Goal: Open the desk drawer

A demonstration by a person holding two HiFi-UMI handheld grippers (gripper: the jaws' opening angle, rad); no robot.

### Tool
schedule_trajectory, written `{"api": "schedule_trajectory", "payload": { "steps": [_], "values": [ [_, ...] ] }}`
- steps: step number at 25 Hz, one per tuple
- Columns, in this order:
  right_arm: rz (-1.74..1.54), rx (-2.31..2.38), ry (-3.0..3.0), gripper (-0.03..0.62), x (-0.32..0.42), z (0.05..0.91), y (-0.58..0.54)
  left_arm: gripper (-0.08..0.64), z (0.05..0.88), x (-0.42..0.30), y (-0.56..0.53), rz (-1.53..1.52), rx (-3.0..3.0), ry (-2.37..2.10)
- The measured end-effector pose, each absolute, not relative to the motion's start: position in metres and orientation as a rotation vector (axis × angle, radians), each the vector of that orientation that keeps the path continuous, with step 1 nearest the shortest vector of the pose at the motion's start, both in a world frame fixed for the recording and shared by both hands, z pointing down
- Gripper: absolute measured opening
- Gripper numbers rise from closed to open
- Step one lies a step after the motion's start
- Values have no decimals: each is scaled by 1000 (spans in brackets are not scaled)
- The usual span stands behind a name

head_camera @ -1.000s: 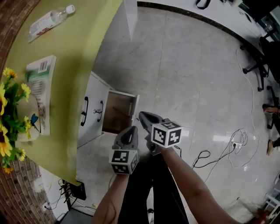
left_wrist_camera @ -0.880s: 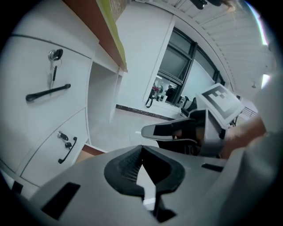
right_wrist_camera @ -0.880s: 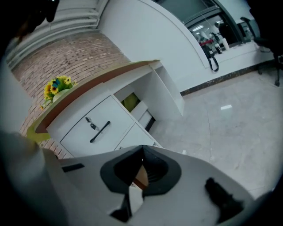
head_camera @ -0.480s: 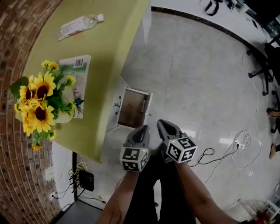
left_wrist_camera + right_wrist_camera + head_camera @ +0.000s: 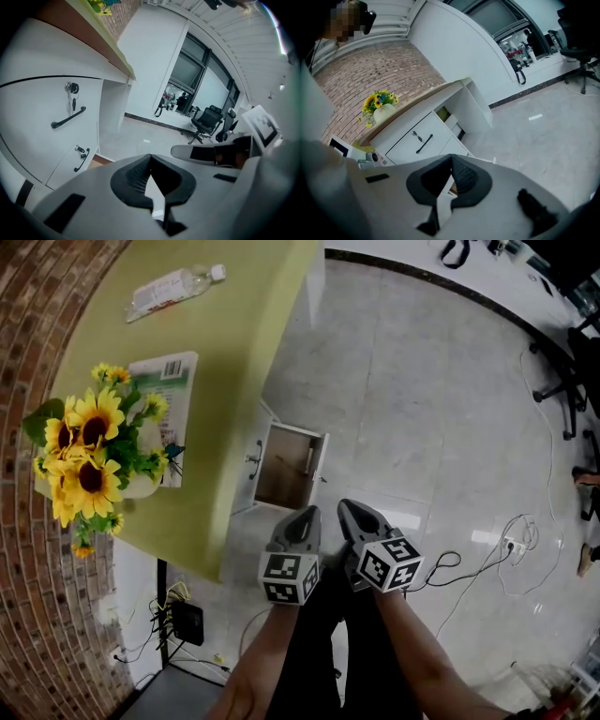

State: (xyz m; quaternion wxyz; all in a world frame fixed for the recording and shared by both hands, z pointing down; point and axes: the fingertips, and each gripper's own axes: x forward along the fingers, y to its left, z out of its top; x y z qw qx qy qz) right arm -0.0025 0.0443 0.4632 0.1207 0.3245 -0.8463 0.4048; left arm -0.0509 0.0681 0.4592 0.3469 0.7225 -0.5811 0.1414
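Desk drawer [image 5: 320,457] is pulled out from under the green desk top [image 5: 244,324], its brown inside open to view. It sits low, next to the tiled floor [image 5: 422,409].

Left gripper [image 5: 303,515] and right gripper [image 5: 351,508] are held side by side in front of the person's legs, with their marker cubes toward the body. Both tips point at the drawer. From the head view the drawer lies just beyond the two tips, slightly to the person's left, nearer the left gripper. Neither gripper touches it.

Left gripper view: the jaws of the left gripper [image 5: 150,161] are pressed together with nothing between them. Past them is the white cabinet front with a black bar handle [image 5: 69,117] and a key lock [image 5: 71,87] above it. A smaller handle [image 5: 80,159] sits lower down. An office chair [image 5: 206,123] stands far back.

Right gripper view: the jaws of the right gripper [image 5: 451,161] are also together and hold nothing. Beyond them are white drawer fronts with a dark handle [image 5: 424,143], well clear of the tips.

On the desk top, a vase of sunflowers [image 5: 84,451] stands near the brick wall. A book [image 5: 169,390] lies beside it and a plastic bottle [image 5: 173,289] lies on its side further along. Cables [image 5: 487,559] trail over the floor to the person's right.
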Motion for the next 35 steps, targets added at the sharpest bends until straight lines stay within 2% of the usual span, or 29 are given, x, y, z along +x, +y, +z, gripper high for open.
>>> {"api": "schedule_trajectory", "payload": {
  "steps": [22, 35],
  "values": [
    [1269, 905, -2450, 14, -3, 482, 38, 9, 470, -56, 56, 407, 1900, -1519],
    [1363, 714, -2509, 14, -55, 510, 8, 9, 510, -98, 56, 485, 1791, -1601]
  ]
}}
